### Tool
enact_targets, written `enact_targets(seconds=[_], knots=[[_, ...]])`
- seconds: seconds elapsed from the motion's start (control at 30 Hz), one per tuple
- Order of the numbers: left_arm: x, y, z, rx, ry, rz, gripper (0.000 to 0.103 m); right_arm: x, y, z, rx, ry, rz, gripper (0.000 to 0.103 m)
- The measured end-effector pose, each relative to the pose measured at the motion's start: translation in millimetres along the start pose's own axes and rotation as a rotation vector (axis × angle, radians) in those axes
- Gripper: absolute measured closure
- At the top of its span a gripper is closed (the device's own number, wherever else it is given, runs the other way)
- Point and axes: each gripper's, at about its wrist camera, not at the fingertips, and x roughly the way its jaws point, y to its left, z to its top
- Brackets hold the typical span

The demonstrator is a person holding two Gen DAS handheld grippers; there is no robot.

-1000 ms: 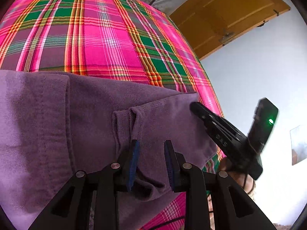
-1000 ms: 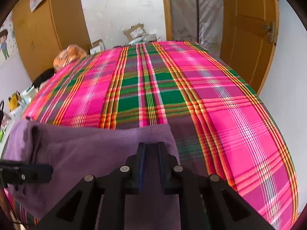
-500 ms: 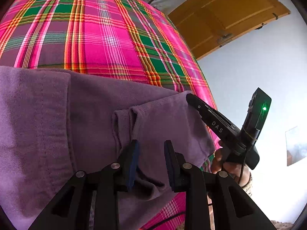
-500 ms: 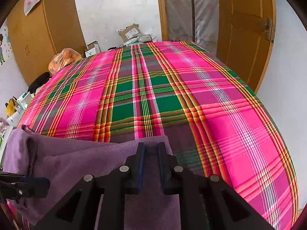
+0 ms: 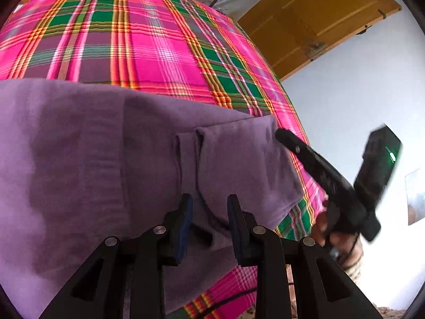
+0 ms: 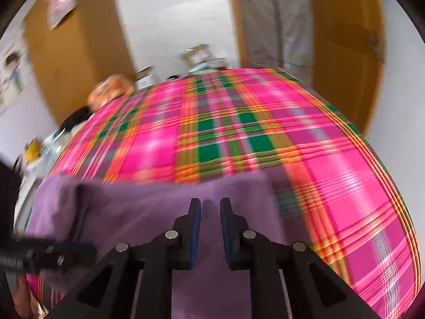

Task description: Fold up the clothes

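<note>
Both grippers' fingers parted over purple garment, gripping nothing.

no readable text, labels or numbers anywhere in view

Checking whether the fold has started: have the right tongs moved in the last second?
Yes, slightly. In the left wrist view the right tongs have slid toward the picture's right, away from the door latch; their own view is motion-blurred.
</note>
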Motion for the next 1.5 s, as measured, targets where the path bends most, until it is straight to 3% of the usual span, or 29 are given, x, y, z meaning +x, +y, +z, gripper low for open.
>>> enact_targets(seconds=[0.13,0.23,0.37,0.47,0.7,0.8,0.9,1.07,1.2,1.23,1.4,1.5], knots=[[-6,3,-11,-0.007,0.005,0.027,0.075,-3,24,-22,-0.054,0.044,0.052,0.087],[-17,4,-19,-0.010,-0.011,0.030,0.075,-8,39,-35,-0.108,0.046,-0.005,0.087],[-36,7,-29,-0.020,-0.036,0.024,0.075,-17,67,-39,-0.157,0.015,0.138,0.087],[-53,10,-35,-0.026,-0.074,0.027,0.075,-12,88,-48,-0.207,0.055,0.193,0.087],[-86,37,-47,-0.101,-0.141,0.064,0.075,-17,99,-53,-0.209,0.022,0.175,0.085],[-99,49,-52,-0.121,-0.167,0.080,0.075,-6,99,-60,-0.190,0.081,0.155,0.084],[-111,66,-55,-0.165,-0.198,0.102,0.075,-13,105,-55,-0.217,0.085,0.152,0.084],[-125,103,-62,-0.269,-0.231,0.147,0.075,-31,127,-42,-0.311,-0.026,0.198,0.084],[-127,126,-71,-0.346,-0.233,0.171,0.075,-4,132,-48,-0.299,0.092,0.210,0.084],[-127,130,-74,-0.359,-0.232,0.171,0.075,1,132,-52,-0.296,0.123,0.221,0.085],[-129,136,-84,-0.365,-0.226,0.135,0.075,-12,136,-48,-0.300,0.078,0.199,0.085],[-131,137,-92,-0.359,-0.219,0.119,0.075,-16,145,-42,-0.300,0.039,0.239,0.085]])
